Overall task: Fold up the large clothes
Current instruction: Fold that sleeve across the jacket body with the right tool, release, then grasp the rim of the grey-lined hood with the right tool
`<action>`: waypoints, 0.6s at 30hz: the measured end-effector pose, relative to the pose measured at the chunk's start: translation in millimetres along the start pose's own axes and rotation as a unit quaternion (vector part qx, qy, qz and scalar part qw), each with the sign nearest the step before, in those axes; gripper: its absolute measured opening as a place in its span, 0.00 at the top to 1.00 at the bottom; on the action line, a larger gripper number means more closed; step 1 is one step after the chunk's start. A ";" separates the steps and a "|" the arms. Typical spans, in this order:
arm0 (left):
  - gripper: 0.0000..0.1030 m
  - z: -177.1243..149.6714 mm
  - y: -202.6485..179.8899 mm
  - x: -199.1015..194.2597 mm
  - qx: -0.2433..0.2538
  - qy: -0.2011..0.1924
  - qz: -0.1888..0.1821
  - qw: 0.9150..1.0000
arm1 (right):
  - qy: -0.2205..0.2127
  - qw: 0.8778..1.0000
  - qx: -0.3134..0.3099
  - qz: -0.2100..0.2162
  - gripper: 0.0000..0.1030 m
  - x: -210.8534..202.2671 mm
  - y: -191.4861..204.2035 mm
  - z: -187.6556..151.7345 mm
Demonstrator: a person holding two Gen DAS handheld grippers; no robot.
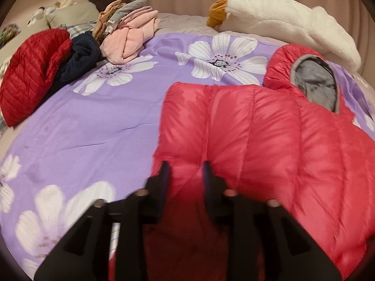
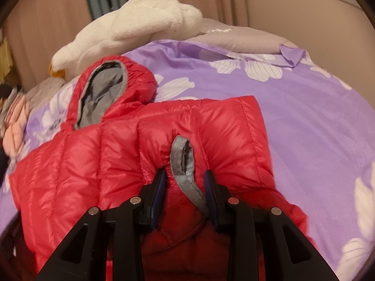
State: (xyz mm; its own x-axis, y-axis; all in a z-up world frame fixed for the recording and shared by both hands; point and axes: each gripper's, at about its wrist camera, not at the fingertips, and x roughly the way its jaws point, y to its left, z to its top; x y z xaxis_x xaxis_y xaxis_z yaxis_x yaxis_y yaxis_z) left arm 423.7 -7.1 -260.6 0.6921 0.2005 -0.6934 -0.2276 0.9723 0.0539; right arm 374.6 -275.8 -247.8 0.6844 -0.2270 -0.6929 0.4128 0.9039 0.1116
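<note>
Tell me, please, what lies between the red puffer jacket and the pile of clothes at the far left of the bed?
In the left wrist view, only bare purple floral bedsheet separates the red puffer jacket from the pile of clothes.

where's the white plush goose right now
The white plush goose lies at the far edge of the bed, just behind the red puffer jacket's hood, in both wrist views.
</note>
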 end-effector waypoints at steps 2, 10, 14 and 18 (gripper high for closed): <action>0.21 -4.6 17.1 -26.4 -0.018 -0.015 -0.003 1.000 | 0.001 1.000 -0.013 0.004 0.69 -17.2 -1.2 -0.7; 0.01 11.3 77.0 -137.5 -0.108 -0.065 -0.131 0.983 | -0.074 0.997 -0.014 0.034 0.23 -125.9 -14.0 17.2; 0.00 13.1 96.3 -179.7 -0.136 -0.091 -0.152 0.975 | -0.114 0.992 -0.022 0.052 0.11 -171.4 -11.9 26.7; 0.00 18.6 104.0 -193.1 -0.140 -0.079 -0.152 0.975 | -0.109 0.990 -0.030 0.084 0.09 -183.4 -5.7 43.4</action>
State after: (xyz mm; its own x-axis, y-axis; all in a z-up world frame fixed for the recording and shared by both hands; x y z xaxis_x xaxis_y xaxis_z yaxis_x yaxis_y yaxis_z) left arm 279.1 57.5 -107.8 0.8485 -0.0550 -0.5263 -0.1580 0.9228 -0.3513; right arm 272.8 -255.1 -90.5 0.8570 -0.1386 -0.4963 0.2498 0.9542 0.1648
